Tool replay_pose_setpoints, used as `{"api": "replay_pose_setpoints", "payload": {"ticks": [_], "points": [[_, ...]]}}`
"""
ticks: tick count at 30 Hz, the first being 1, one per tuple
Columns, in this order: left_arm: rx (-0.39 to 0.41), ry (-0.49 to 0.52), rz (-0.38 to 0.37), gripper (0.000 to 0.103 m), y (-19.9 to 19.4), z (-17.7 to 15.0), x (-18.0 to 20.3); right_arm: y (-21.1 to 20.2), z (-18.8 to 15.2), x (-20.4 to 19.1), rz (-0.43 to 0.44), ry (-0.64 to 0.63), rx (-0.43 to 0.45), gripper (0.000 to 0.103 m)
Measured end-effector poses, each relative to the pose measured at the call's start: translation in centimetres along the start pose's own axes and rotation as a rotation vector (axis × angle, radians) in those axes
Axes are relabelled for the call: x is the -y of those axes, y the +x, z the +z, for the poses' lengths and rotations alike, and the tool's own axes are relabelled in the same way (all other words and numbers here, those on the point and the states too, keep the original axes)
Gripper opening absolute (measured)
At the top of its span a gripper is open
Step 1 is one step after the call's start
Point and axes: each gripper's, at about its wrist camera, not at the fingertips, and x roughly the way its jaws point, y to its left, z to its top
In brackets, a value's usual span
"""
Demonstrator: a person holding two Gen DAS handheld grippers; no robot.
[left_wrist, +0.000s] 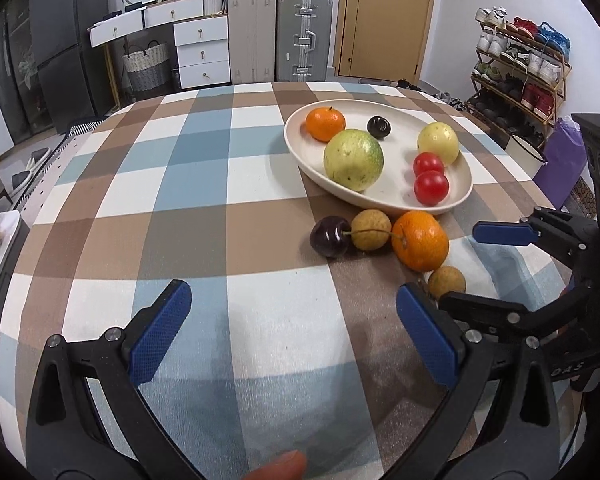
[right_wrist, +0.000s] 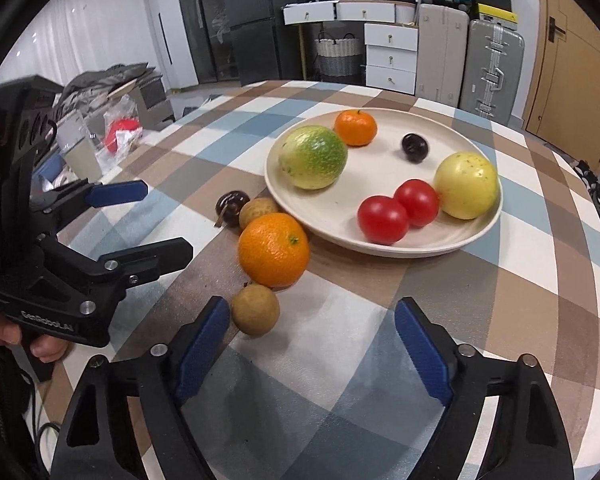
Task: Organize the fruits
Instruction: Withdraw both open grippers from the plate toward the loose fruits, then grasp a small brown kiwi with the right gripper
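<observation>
Two grippers hang over the near edge of a checked tabletop (left_wrist: 204,184), both tilted down toward the fruit. Nearest in its own view, the left gripper (left_wrist: 296,332) stands with its blue pads wide apart and nothing between them, only bare cloth below. To its right the right gripper (right_wrist: 312,352) is also spread, holding nothing; a small brown longan (right_wrist: 255,310) sits on the cloth just beside its left pad, at the tip, and whether the two touch I cannot tell. A hand (right_wrist: 24,344) grips the left gripper's handle at the left edge of the right wrist view. Just beyond that longan lies a loose mandarin (right_wrist: 274,250), and past it, in a tight row running left, a second longan (right_wrist: 258,211) and a dark cherry (right_wrist: 231,208) with its stem, all on the cloth against the near left rim of a cream plate (right_wrist: 416,246). On the plate, nearest, two red tomatoes (right_wrist: 400,212) touch each other; a pale yellow fruit (right_wrist: 466,184) sits just right of them. At the left of the plate rests a green-yellow fruit (right_wrist: 314,156), with another mandarin (right_wrist: 356,127) just behind it, and a second dark cherry (right_wrist: 415,147) lies apart toward the far middle. Beyond the tabletop stand white drawers (right_wrist: 390,56), suitcases (right_wrist: 490,68), a wooden door (left_wrist: 384,16), and a shoe rack (left_wrist: 516,64) at the far right.
</observation>
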Motion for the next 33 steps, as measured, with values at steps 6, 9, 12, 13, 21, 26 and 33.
{"api": "replay_pose_setpoints", "payload": {"ticks": [6,9,12,13,21,26,33], "points": [[-0.008,0.021,0.009,0.102,0.0,-0.2,0.4,0.3,0.0,-0.2,0.019,-0.015,-0.014,0.069],[-0.008,0.039,0.01,0.102,0.0,-0.2,0.8,0.3,-0.1,-0.5,0.023,-0.029,-0.014,0.064],[-0.008,0.044,0.012,0.102,0.0,-0.1,0.9,0.2,-0.1,-0.9,0.038,-0.051,-0.011,0.052],[-0.009,0.043,0.011,0.102,0.0,-0.1,0.9,0.2,-0.1,-1.1,0.038,-0.058,-0.012,0.048],[-0.01,0.035,0.004,0.102,0.1,-0.1,0.7,0.0,-0.2,-2.0,0.073,-0.104,-0.003,0.026],[-0.012,0.034,0.004,0.102,0.1,-0.1,0.7,-0.2,-0.2,-2.1,0.071,-0.108,0.006,0.025],[-0.012,0.03,0.004,0.102,0.2,-0.1,0.6,-1.7,0.0,-0.9,0.087,-0.062,0.065,0.025]]}}
